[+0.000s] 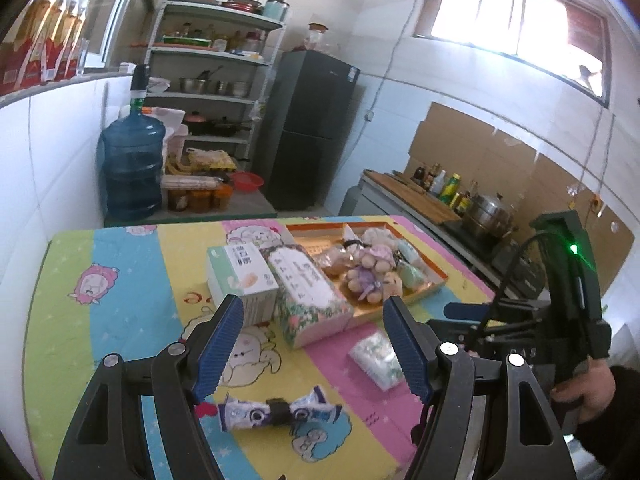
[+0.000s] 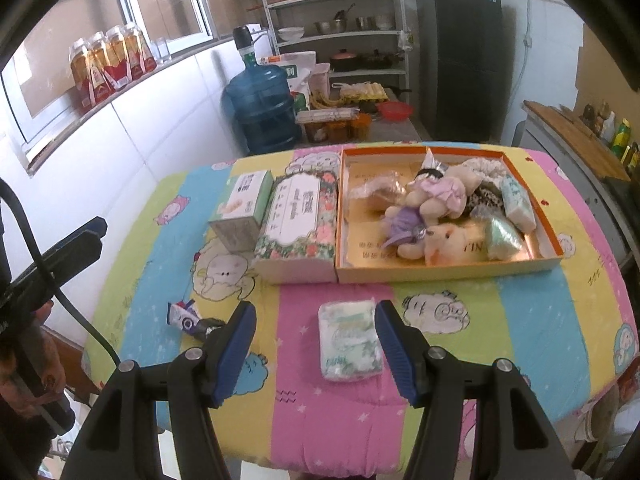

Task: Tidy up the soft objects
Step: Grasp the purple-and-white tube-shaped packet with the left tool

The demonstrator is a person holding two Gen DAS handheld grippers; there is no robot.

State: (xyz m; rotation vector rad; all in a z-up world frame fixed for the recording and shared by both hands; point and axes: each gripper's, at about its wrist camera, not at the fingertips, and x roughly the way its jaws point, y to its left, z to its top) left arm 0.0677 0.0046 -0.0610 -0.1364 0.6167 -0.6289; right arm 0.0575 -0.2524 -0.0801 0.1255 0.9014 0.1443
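Your right tool (image 2: 316, 344) stands apart, empty, straddling the tissue pack (image 2: 350, 340) on the surface (image 2: 540, 320), near the tray (image 2: 444, 270). Left tool (image 1: 314, 344) apart. Risk: soft pack slips if clamped off-centre.

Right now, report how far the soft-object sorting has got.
Done: plush toys and small packets lie in the orange-rimmed tray. In hand: nothing; the right gripper frames the tissue pack, fingers open. Left: that pack and the bow-shaped pouch below the open left gripper.
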